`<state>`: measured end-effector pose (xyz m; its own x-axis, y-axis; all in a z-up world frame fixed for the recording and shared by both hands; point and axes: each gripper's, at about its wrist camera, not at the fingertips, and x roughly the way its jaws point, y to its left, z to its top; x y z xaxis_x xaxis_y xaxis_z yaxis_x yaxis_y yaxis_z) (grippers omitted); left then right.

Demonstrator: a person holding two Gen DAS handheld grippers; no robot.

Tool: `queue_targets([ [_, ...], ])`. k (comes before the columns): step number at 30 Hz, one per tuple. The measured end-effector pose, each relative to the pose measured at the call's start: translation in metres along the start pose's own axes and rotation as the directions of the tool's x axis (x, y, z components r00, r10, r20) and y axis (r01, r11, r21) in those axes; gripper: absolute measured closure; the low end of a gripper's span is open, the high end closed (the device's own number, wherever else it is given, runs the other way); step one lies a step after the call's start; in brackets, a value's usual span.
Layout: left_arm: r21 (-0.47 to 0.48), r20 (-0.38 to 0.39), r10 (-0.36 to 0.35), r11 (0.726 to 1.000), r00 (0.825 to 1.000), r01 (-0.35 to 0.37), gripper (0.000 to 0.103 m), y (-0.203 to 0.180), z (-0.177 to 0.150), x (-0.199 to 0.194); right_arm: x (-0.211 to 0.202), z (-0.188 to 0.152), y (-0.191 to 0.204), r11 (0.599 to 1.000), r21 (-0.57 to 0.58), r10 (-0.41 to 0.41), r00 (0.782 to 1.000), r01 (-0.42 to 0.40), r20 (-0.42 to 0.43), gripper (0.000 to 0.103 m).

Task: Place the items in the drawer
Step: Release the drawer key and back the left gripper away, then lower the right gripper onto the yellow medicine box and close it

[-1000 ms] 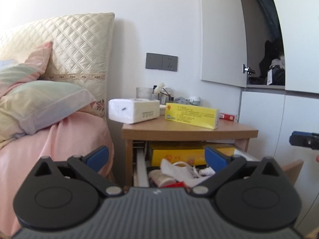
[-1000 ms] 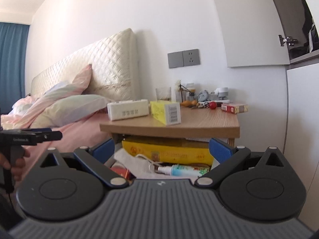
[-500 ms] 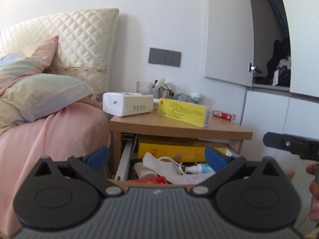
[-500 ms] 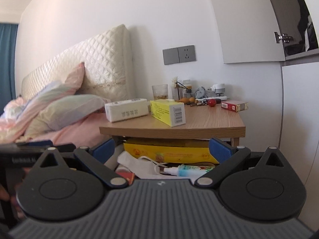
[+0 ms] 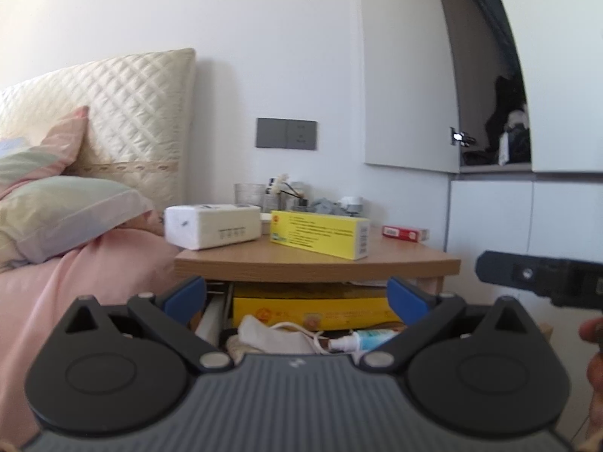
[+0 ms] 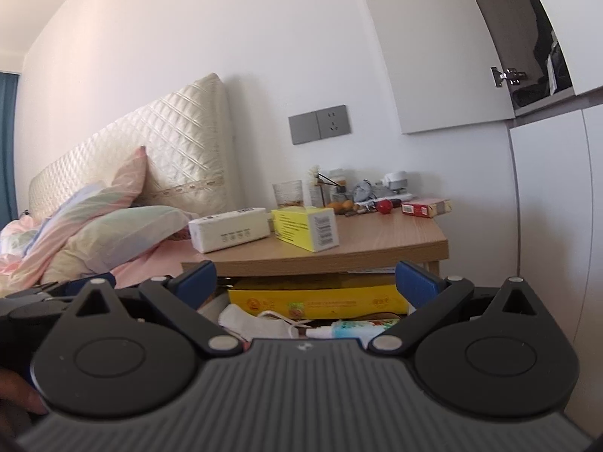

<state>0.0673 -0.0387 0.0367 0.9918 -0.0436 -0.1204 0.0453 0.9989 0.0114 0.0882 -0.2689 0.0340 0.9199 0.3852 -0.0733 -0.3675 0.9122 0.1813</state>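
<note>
Left wrist view has our left gripper spread wide and empty, facing the bedside table with the open drawer just below its top. Our right gripper is likewise wide apart and holds nothing. We judge we are at the approach stage: nothing is picked yet, and the things to stow sit on the tabletop. The yellow box lies near the front edge, the white tissue pack just beside it to the left, and a red packet well apart at the right. The next move, as we see it, calls for lifting a gripper to tabletop height and closing across the narrow side of one box.

The drawer is already crowded: a long yellow carton at the back, a white cloth with cord and a small spray bottle in front. Free room looks scarce. A glass and small clutter stand behind the boxes, near enough to knock.
</note>
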Motion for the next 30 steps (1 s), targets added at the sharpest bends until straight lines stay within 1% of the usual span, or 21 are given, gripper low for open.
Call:
queue_targets([
  [2, 0.005, 0.002, -0.008, 1.000, 1.000, 0.008, 0.000, 0.000, -0.002, 0.002, 0.002, 0.000, -0.002, 1.000, -0.010, -0.009, 1.000, 0.009, -0.006, 0.000],
  [4, -0.011, -0.014, -0.013, 1.000, 1.000, 0.013, 0.000, 0.002, -0.004, 0.005, 0.003, -0.001, -0.003, 1.000, -0.019, -0.013, 1.000, 0.013, -0.011, 0.000],
  [10, -0.050, -0.047, -0.028, 0.998, 0.998, 0.026, 0.000, 0.007, -0.008, 0.011, 0.007, -0.002, -0.002, 1.000, -0.007, 0.003, 1.000, -0.003, -0.020, 0.000],
  [13, -0.060, -0.051, -0.045, 0.997, 0.998, 0.042, 0.000, 0.008, -0.009, 0.010, 0.006, -0.002, 0.000, 1.000, -0.005, 0.009, 1.000, -0.009, -0.010, 0.000],
  [19, -0.049, -0.040, -0.054, 0.997, 0.998, 0.052, 0.000, 0.006, -0.010, 0.006, 0.007, 0.000, 0.000, 1.000, 0.009, 0.022, 1.000, -0.022, -0.001, 0.000],
  [24, -0.047, -0.032, -0.069, 0.997, 0.997, 0.067, 0.000, 0.009, -0.009, 0.000, 0.019, 0.018, -0.002, 0.998, -0.028, 0.050, 0.999, -0.050, 0.014, 0.000],
  [26, -0.050, -0.025, -0.075, 0.996, 0.997, 0.074, 0.000, 0.011, -0.008, -0.003, 0.032, 0.032, 0.001, 0.995, -0.067, 0.075, 0.997, -0.074, 0.011, 0.000],
  [30, -0.051, -0.008, -0.078, 0.996, 0.997, 0.078, 0.000, 0.017, -0.007, -0.010, 0.070, 0.071, 0.012, 0.982, -0.125, 0.140, 0.990, -0.142, -0.029, 0.000],
])
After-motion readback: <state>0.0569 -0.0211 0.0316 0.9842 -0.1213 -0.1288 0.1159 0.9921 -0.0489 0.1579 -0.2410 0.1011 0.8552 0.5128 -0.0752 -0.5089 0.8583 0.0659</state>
